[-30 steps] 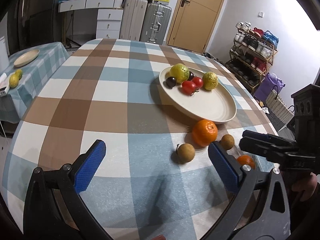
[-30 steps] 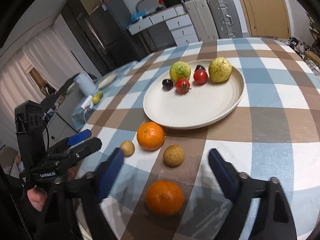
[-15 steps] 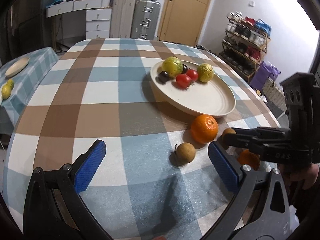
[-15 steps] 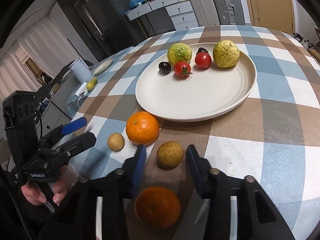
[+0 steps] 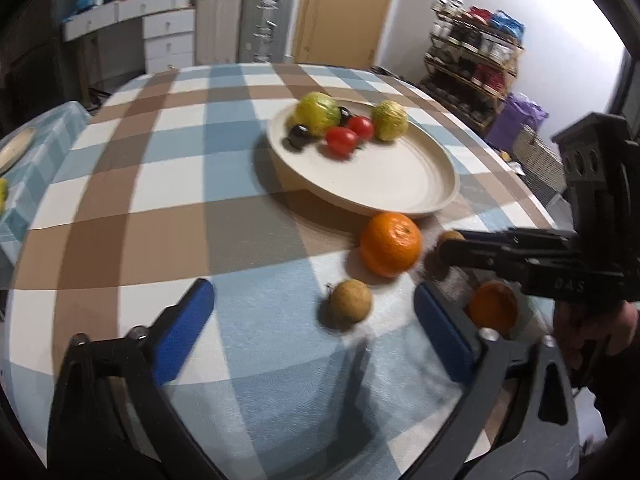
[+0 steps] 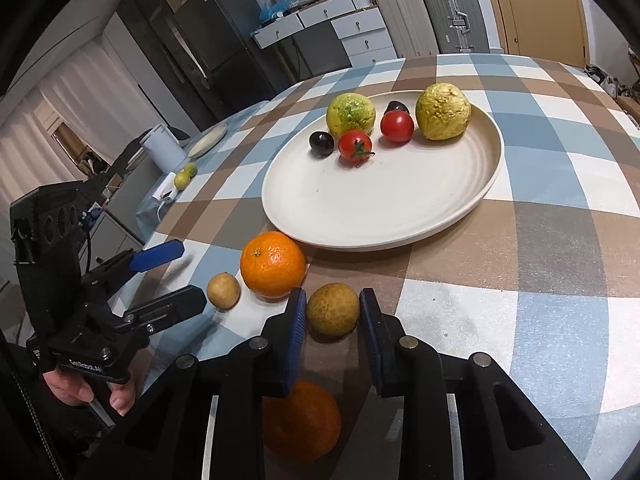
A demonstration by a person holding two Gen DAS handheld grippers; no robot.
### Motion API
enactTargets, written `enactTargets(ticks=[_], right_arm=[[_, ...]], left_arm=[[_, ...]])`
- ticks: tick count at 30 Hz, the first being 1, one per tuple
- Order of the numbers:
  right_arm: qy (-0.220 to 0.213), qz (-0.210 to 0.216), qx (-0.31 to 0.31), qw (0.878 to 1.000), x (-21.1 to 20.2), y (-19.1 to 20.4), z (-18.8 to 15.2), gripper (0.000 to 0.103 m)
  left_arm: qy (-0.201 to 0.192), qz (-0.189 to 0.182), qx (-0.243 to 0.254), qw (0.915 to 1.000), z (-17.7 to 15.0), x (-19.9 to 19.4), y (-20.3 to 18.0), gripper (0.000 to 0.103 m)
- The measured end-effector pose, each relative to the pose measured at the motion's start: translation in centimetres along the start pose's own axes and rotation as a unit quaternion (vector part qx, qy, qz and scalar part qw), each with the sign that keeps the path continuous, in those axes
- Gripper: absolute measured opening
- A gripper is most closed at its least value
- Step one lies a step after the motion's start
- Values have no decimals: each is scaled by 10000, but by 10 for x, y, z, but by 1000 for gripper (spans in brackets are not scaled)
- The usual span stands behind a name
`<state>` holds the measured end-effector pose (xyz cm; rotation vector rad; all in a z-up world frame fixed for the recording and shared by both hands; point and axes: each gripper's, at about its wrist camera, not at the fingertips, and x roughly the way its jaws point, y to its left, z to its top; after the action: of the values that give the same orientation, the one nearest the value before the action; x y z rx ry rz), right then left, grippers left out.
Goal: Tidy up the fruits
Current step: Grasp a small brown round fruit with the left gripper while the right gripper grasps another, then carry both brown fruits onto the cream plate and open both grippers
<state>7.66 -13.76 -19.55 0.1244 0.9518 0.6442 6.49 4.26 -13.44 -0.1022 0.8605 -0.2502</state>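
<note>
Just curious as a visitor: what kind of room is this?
Probably a lived-in home, a dining area: a checked table with a fruit plate, a shoe rack, suitcases and a fridge.

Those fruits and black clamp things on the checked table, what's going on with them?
A person holds a hand-held gripper in each hand and is sorting fruit onto a plate. The right hand-held gripper has its fingers on either side of a small brown fruit on the tablecloth, seemingly about to grip it. The left hand-held gripper is open near another small brown fruit. Two oranges are also off the plate; tomatoes, dark fruits and two yellow-green fruits are on it.
</note>
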Motion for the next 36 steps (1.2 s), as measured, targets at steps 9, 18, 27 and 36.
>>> enactTargets(ticks=[9, 18, 27, 36], right_arm=[[-135, 9, -13, 9999, -12, -1, 3, 28], [-221, -72, 11, 9997, -23, 1, 0, 28], [-408, -94, 40, 9991, -36, 4, 3, 28], [-542, 81, -137, 9984, -36, 14, 25, 28]], left_arm=[[204, -437, 119, 9988, 2, 8, -3, 44], [400, -834, 85, 9957, 1, 13, -5, 21], [66, -769, -29, 9970, 10, -9, 6, 21], [-228, -804, -79, 9965, 58, -14, 14, 21]])
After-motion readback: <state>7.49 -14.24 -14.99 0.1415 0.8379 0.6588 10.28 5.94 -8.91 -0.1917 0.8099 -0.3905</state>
